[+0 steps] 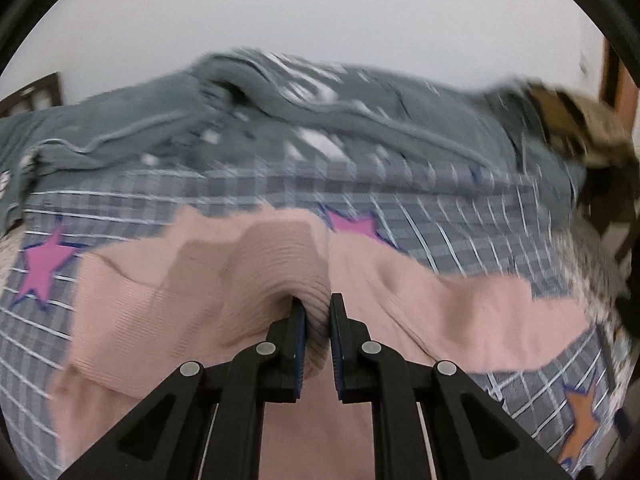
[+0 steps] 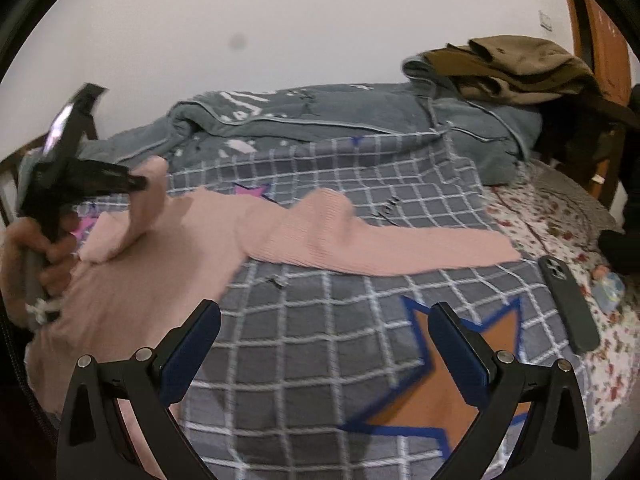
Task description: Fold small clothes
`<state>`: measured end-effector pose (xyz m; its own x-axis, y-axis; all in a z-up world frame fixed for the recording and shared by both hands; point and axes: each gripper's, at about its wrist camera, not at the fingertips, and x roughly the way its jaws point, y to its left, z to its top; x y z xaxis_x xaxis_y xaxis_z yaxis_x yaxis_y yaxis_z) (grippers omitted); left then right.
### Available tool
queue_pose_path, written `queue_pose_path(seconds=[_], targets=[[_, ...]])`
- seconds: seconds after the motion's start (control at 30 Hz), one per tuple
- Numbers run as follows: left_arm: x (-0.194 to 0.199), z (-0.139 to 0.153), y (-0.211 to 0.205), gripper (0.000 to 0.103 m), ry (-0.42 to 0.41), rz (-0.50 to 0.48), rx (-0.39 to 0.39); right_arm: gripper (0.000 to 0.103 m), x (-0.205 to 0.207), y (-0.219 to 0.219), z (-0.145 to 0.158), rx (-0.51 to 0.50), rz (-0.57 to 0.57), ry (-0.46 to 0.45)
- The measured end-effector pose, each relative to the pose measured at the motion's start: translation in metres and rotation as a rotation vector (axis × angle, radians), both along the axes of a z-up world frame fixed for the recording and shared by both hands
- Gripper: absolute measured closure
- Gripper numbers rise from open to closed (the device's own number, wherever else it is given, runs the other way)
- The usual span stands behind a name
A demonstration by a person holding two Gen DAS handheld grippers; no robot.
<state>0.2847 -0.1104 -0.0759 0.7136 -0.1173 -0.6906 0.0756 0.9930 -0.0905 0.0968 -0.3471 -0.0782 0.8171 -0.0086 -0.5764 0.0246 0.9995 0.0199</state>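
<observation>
A pink knitted sweater (image 2: 208, 236) lies spread on a grey checked bedsheet (image 2: 312, 320) with star prints. One long sleeve (image 2: 400, 248) stretches flat to the right. My left gripper (image 1: 317, 312) is shut on a bunched fold of the sweater (image 1: 280, 264) and lifts it off the sheet. In the right wrist view the left gripper (image 2: 138, 184) shows at the left, held by a hand, with the other sleeve (image 2: 148, 208) hanging from it. My right gripper (image 2: 324, 344) is open and empty above the sheet, in front of the sweater.
A grey-green quilt (image 2: 320, 120) lies bunched at the back of the bed, with brown clothes (image 2: 512, 68) piled at its right end. A dark phone (image 2: 568, 304) lies on a floral sheet (image 2: 560, 232) at the right. A white wall stands behind.
</observation>
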Motion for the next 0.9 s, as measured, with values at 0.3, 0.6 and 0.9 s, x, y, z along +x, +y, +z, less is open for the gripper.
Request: queue_pose_path(seconds=[0.3,0.6,0.9], targets=[[-0.010,-0.026,-0.018,0.074,0.086,-0.041,0.070,0.001,-0.005,-0.008,-0.015,-0.027,-0.016,0.039],[-0.024,0.005,0.095,0.014,-0.027,0.132,-0.009,0.001,0.009,0.024,-0.018,0.015,0.062,0.029],[-0.009,-0.021,0.207,0.016,0.065,0.319,-0.003,0.001,0.031,0.060,-0.020,0.003,0.126,0.033]])
